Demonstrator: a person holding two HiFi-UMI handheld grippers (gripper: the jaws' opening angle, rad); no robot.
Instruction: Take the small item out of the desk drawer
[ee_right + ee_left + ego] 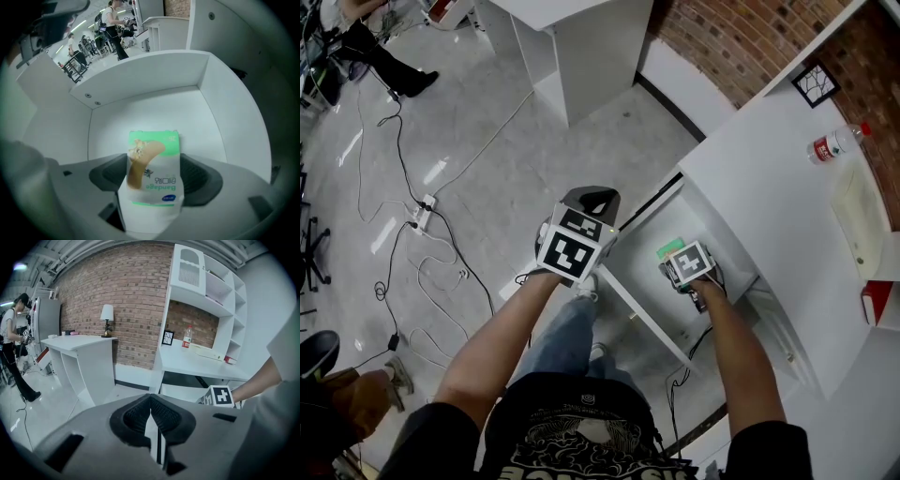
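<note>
A small white-and-green bandage box (154,173) lies in the open white desk drawer (140,75). My right gripper (154,177) reaches down into the drawer, and its dark pads (199,176) meet both long sides of the box. In the head view the box (670,249) shows as a green patch just beyond the right gripper (686,264), inside the pulled-out drawer (642,309). My left gripper (592,202) hovers outside the drawer's front, over the floor. Its pads (140,416) are closed against each other, with nothing between them.
The white desk top (769,187) carries a water bottle (834,143), a small framed picture (815,83) and a red item (878,302). Cables and a power strip (422,214) lie on the floor to the left. Another white desk (581,47) stands beyond; a person stands far left.
</note>
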